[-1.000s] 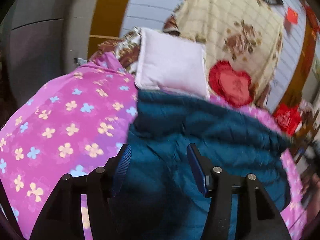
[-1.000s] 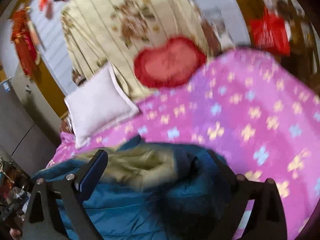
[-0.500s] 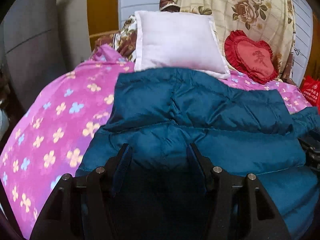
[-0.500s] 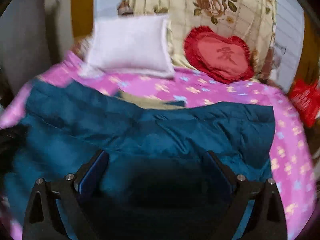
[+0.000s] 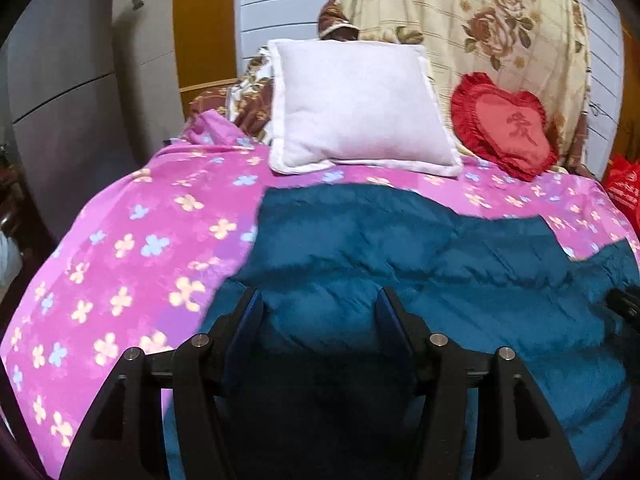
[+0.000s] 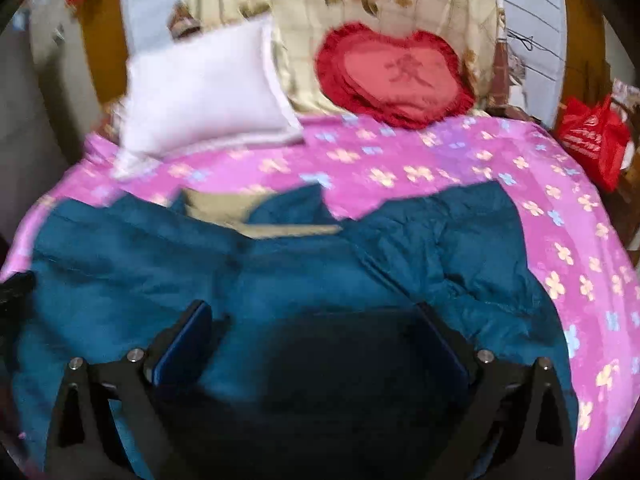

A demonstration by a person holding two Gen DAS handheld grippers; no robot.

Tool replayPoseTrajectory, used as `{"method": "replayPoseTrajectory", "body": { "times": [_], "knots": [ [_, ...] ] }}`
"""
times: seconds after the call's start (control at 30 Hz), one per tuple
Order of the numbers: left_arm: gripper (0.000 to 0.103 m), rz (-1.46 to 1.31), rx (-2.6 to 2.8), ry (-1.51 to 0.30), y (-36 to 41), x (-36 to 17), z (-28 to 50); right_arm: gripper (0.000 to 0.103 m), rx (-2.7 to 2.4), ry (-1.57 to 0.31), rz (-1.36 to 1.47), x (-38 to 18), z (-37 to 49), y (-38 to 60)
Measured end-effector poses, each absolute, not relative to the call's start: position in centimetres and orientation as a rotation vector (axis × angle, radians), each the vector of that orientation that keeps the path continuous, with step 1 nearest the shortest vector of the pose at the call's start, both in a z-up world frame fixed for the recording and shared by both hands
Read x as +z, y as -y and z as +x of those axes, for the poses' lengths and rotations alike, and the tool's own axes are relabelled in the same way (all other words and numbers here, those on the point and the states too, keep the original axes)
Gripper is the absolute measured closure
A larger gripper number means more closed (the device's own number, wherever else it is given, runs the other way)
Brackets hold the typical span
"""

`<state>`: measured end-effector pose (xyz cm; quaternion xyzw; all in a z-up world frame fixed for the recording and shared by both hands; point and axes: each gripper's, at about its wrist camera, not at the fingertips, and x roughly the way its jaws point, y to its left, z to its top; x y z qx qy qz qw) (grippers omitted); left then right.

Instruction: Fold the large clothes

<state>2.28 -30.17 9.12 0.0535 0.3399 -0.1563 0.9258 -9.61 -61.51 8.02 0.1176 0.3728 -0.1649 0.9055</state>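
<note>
Item, task's thing: we are looking at a teal padded jacket (image 5: 420,264) lying spread across the near half of the bed, on the pink flowered bedspread (image 5: 132,248). In the right wrist view its collar is lying at the far edge with the beige lining (image 6: 240,216) showing.

Item, left gripper (image 5: 318,320): we are holding it low over the jacket's near left part, fingers parted with teal cloth showing between them; whether they are pinching any of it, we cannot tell.

Item, right gripper (image 6: 316,340): we are holding it spread wide over the near right part, a dark mound of jacket filling the gap; contact is blurred, so grasp cannot be told.

Item, progress: we are judging the garment laid out but not yet a compact bundle; the folds themselves are mostly remaining.

Item, edges: the left edge is running diagonally from the near gripper to the far corner; the far right edge is lying rumpled.

Item, room: bare bedspread is lying open left, right and far of the jacket. The white pillow (image 5: 356,108) and red heart cushion (image 5: 504,124) are sitting apart from it at the headboard side.
</note>
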Motion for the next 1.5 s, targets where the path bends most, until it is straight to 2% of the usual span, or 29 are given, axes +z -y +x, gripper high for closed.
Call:
{"method": "replayPoseTrajectory", "body": {
  "times": [0.2, 0.4, 0.7, 0.93, 1.03, 1.23, 1.5],
  "knots": [
    [0.062, 0.060, -0.287, -0.769, 28.5, 7.2, 4.4, 0.003, -0.178, -0.768, 0.195, 9.6, -7.1, 56.9],
    [0.062, 0.080, -0.296, -0.753, 28.7, 6.5, 4.7, 0.002, -0.182, -0.854, 0.141, 6.3, -2.8, 54.3],
    [0.062, 0.097, -0.295, -0.755, 29.0, 5.8, 4.8, 0.001, -0.212, -0.908, 0.146, 4.5, -1.9, 54.6],
    [0.061, 0.091, -0.298, -0.760, 28.9, 5.6, 4.9, 0.001, -0.268, -0.825, 0.131, 8.4, -7.9, 58.4],
    [0.061, 0.093, -0.298, -0.761, 28.9, 5.6, 4.9, 0.001, -0.369, -0.844, 0.089, 8.2, -9.9, 61.6],
    [0.059, 0.068, -0.309, -0.772, 28.6, 5.1, 5.3, 0.000, -0.438, -0.873, 0.232, 6.2, -11.4, 67.2],
    [0.057, 0.038, -0.322, -0.802, 28.4, 4.7, 5.5, 0.000, -0.449, -0.881, 0.252, 4.1, -10.5, 67.4]
  ]
}}
